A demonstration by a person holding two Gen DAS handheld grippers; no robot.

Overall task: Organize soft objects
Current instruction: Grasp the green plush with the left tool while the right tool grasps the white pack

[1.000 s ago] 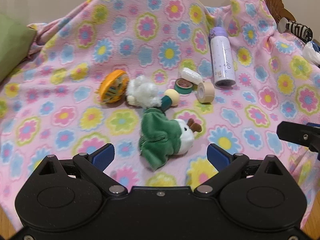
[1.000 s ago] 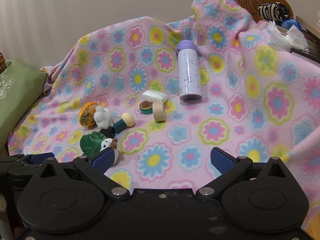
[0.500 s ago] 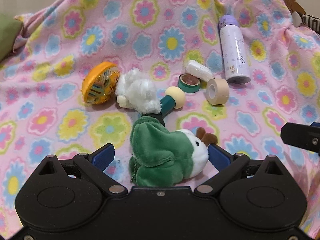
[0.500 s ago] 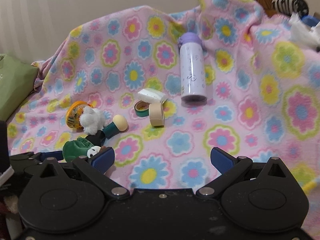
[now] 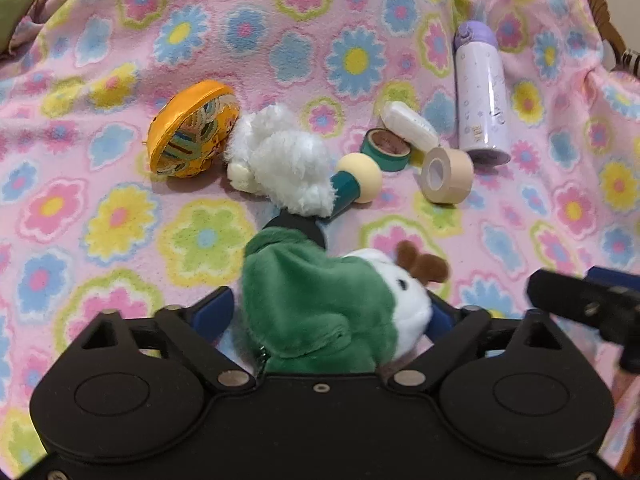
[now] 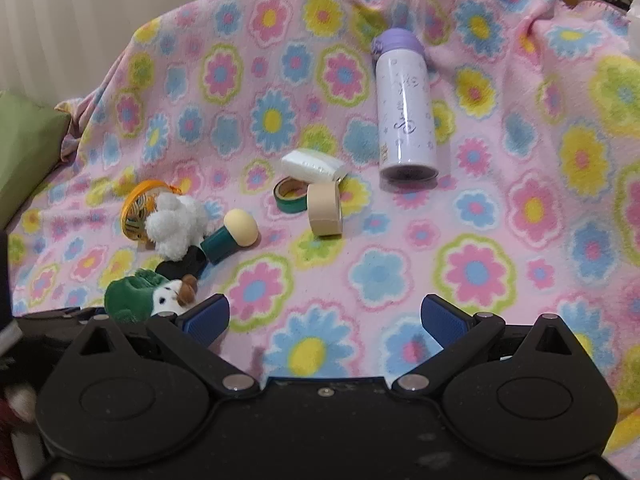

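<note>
Left wrist view: the left tongs [image 5: 325,314] sit spread around the green plush [image 5: 320,312], blue pads flanking it, not visibly squeezing it; it lies on the floral blanket [image 5: 120,220]. Just beyond, the white plush [image 5: 280,164] touches the orange pouch [image 5: 192,130]. Right wrist view: the right tongs [image 6: 325,316] hang released over bare blanket, with the beige tape roll [image 6: 325,209] and purple bottle [image 6: 405,108] farther off.

My black grippers carry blue pads [image 6: 208,316]. Pink blanket [image 5: 100,208] printed with blue, yellow, green and pink flowers. Green-and-white plush [image 5: 328,304] with brown antlers; white fluffy toy [image 5: 280,160]; orange patterned pouch [image 5: 192,130]; lavender bottle [image 5: 482,96]; beige tape [image 5: 446,176]; green tape [image 5: 386,150].
</note>
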